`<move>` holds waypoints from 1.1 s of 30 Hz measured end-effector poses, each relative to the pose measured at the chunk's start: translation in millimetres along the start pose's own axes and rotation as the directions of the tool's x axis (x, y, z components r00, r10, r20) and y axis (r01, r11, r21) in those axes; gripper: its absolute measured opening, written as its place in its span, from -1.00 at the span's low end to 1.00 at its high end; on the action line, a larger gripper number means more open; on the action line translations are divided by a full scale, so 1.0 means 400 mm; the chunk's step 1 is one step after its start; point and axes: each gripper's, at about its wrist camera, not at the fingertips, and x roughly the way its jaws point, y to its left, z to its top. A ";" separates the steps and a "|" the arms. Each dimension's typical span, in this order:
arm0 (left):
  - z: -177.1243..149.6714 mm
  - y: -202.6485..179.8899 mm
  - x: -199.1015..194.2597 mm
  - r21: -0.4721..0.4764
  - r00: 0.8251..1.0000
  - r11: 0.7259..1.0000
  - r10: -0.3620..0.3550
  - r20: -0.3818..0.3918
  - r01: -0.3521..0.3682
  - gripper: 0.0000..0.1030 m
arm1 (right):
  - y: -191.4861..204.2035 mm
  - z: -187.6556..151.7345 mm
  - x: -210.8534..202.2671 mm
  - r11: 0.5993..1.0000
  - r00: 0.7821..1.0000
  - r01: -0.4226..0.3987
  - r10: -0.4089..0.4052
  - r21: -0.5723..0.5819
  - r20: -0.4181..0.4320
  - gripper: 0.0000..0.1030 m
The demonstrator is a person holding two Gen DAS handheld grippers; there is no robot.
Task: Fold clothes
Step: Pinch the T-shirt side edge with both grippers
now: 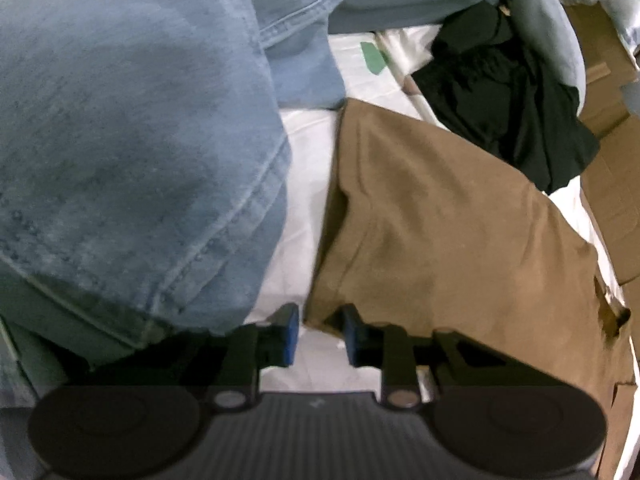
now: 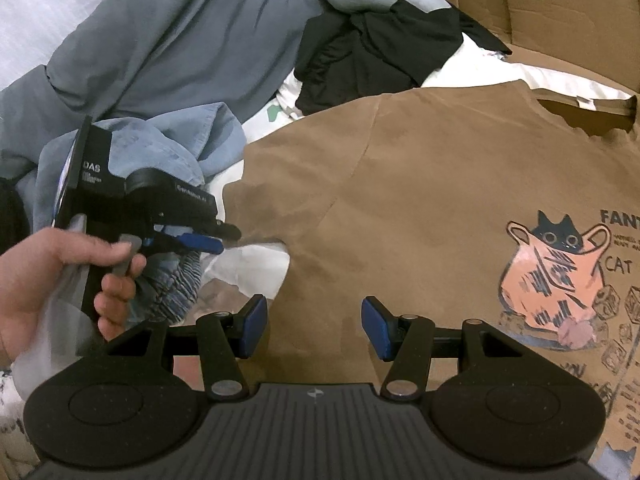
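A brown T-shirt point(image 2: 420, 200) with a cat print point(image 2: 556, 276) lies spread flat on the white surface; it also shows in the left wrist view point(image 1: 440, 232). My right gripper point(image 2: 314, 330) is open and empty, low over the shirt's lower part. My left gripper point(image 1: 321, 334) is open with a narrow gap, empty, at the edge of the shirt's sleeve. In the right wrist view the left gripper point(image 2: 224, 238) is held in a hand, with its fingertips at the sleeve edge point(image 2: 256, 236).
Light blue jeans point(image 1: 132, 140) lie left of the shirt. A black garment point(image 1: 504, 92) and a grey-blue garment point(image 2: 180, 36) are piled behind. Cardboard boxes point(image 2: 540, 12) stand at the back right. The white cover point(image 1: 300, 208) shows between jeans and shirt.
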 end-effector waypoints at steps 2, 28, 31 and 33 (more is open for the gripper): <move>-0.001 -0.003 0.003 0.014 1.000 1.000 0.001 -0.005 -0.001 -0.47 | 0.005 0.009 0.012 1.000 1.000 -0.007 0.007 -0.004 -0.001 0.10; 0.026 -0.010 -0.053 -0.080 0.995 0.992 -0.096 -0.003 0.095 -0.82 | 0.052 0.078 0.163 0.999 0.999 0.004 -0.006 -0.036 -0.043 -0.75; 0.033 -0.023 -0.070 -0.056 0.993 0.991 -0.118 0.013 0.118 -0.83 | 0.043 0.082 0.194 1.000 0.998 0.006 -0.006 -0.006 -0.070 -0.86; 0.037 -0.033 -0.082 -0.043 0.990 0.990 -0.136 0.020 0.137 -0.83 | 0.039 0.080 0.216 1.000 0.996 0.008 -0.006 0.012 -0.090 -0.94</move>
